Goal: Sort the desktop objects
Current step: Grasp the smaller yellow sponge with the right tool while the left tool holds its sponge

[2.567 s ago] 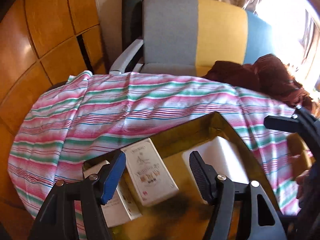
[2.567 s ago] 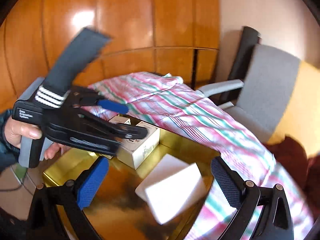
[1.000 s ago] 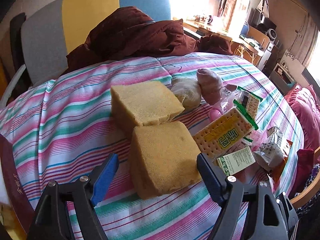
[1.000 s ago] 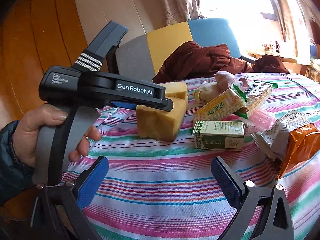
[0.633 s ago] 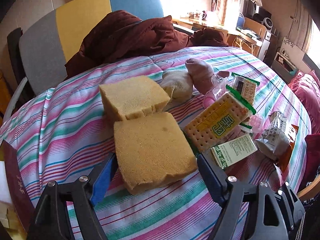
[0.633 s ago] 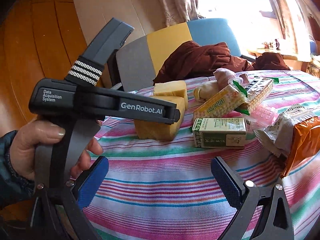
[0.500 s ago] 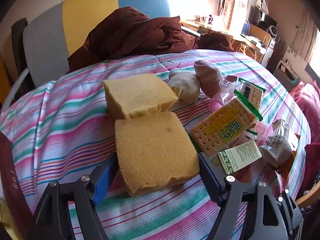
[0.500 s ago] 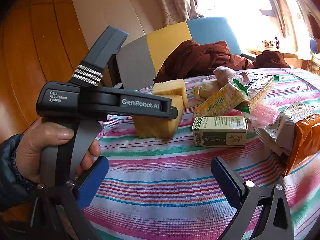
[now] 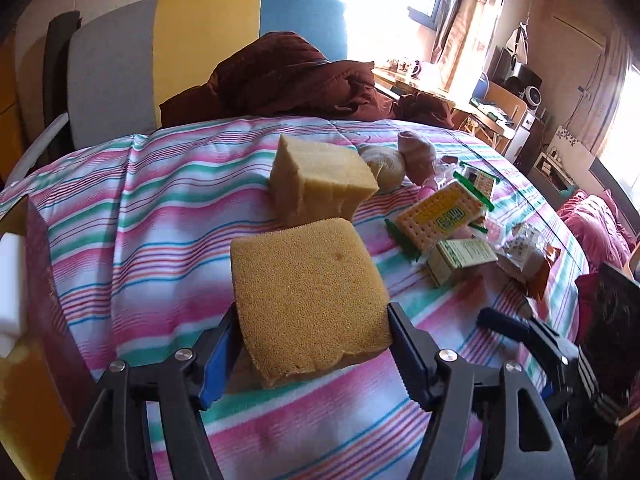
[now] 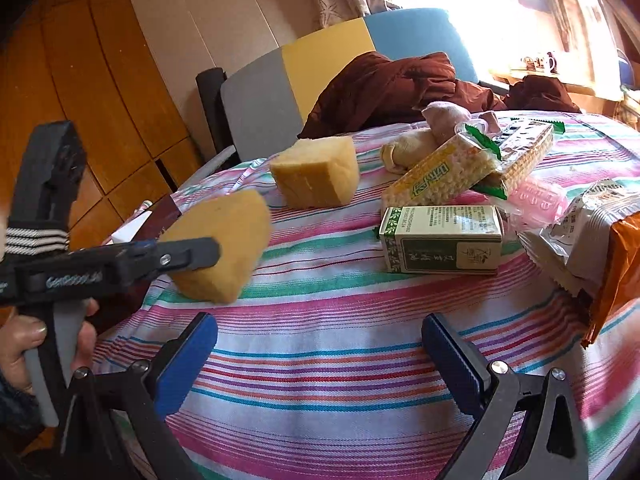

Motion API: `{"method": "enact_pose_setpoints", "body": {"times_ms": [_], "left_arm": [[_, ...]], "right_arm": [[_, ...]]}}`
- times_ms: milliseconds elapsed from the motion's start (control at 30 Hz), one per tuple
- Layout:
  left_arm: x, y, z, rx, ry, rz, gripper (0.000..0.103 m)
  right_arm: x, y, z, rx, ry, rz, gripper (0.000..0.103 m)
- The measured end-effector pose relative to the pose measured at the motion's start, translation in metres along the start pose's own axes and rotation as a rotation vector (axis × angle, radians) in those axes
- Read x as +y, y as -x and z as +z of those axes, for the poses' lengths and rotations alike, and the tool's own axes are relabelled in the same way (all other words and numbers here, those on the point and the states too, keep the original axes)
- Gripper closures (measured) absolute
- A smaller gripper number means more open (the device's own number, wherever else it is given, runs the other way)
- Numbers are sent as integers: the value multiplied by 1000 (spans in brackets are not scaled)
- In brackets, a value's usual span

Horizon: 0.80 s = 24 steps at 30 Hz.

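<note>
At six o'clock in the left wrist view, my left tool (image 9: 310,354) was clamped on the sponge (image 9: 306,298): light, soft, compressible, best gripped across its flanks. My right tool (image 10: 320,350) stood apart, empty.

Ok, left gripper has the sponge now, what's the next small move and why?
Probably carry the sponge leftward toward the box at the table's left edge. The left gripper is clamped on its sides and, in the right wrist view, it looks lifted off the striped cloth. The right gripper is open and idle.
</note>
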<state>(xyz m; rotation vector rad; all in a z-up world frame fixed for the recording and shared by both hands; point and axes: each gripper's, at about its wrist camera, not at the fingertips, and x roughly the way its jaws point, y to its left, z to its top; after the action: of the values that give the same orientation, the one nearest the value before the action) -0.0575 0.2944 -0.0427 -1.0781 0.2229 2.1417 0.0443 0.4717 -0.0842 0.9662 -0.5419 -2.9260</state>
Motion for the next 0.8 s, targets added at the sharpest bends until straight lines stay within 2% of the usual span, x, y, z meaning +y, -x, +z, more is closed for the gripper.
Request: {"method": "enact_pose_setpoints", "body": {"times_ms": [167, 300, 467, 600, 700, 800], "left_arm": [[10, 33, -34, -22, -11, -3, 33], [19, 42, -44, -43, -4, -22, 32], [20, 33, -39, -53, -3, -54, 31], [20, 27, -37, -61, -8, -64, 29], [21, 23, -36, -58, -1, -82, 26], [23, 20, -36, -56, 10, -93, 25]], "right_arm": [[11, -4, 8, 57, 63, -43, 0], [28, -1, 35, 23, 148, -71, 0], [48, -28, 79, 47, 373, -140, 0], [54, -64, 107, 158, 565, -144, 0], [55, -92, 122, 254, 659, -137, 0], [57, -114, 131, 300, 726, -130, 0]]}}
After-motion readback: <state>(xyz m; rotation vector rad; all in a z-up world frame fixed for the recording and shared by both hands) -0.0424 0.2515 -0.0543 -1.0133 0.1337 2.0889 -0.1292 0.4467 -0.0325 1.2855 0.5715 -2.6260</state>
